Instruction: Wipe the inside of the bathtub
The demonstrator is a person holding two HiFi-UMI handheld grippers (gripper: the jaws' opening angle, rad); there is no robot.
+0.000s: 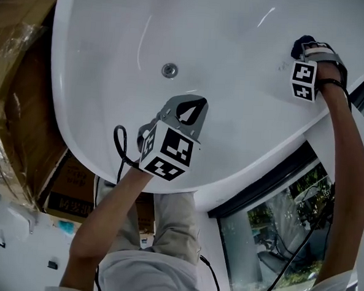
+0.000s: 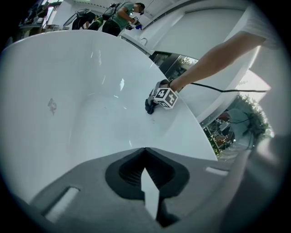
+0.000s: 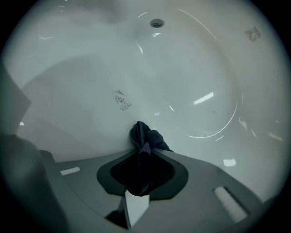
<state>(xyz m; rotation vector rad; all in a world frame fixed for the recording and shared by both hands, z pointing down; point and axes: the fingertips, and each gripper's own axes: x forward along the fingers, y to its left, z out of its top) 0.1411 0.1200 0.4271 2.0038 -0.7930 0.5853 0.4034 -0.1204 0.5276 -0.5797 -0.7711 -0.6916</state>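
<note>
Jaws first: our right gripper (image 3: 143, 152) has them closed on a dark cloth (image 3: 146, 135), which bunches out past the tips and presses against the white inner wall of the bathtub (image 1: 238, 28). On our left gripper (image 2: 145, 152) they meet with nothing between them; it hangs over the near side of the tub, just inside the rim, and touches no surface that we can see.

The cloth sits on the sloping wall on our right side, well apart from the drain (image 1: 169, 70), which lies down on the tub floor nearer the middle.

We judge the wiping to be under way and not near its end. A patch of small grey specks (image 3: 122, 100) shows on the wall just ahead of the cloth, so that spot at least is left to do. The floor and the far wall look white and glossy, but nothing in these views tells wiped surface from unwiped, so we cannot say how much is finished.

Some things escape us. How much of the cloth lies flat on the wall is hidden by the gripper itself. Part of the rim is cut off at the head view's top edge. A fainter grey mark (image 3: 253, 32) on the far wall is too blurred to tell whether it is dirt or print.
</note>
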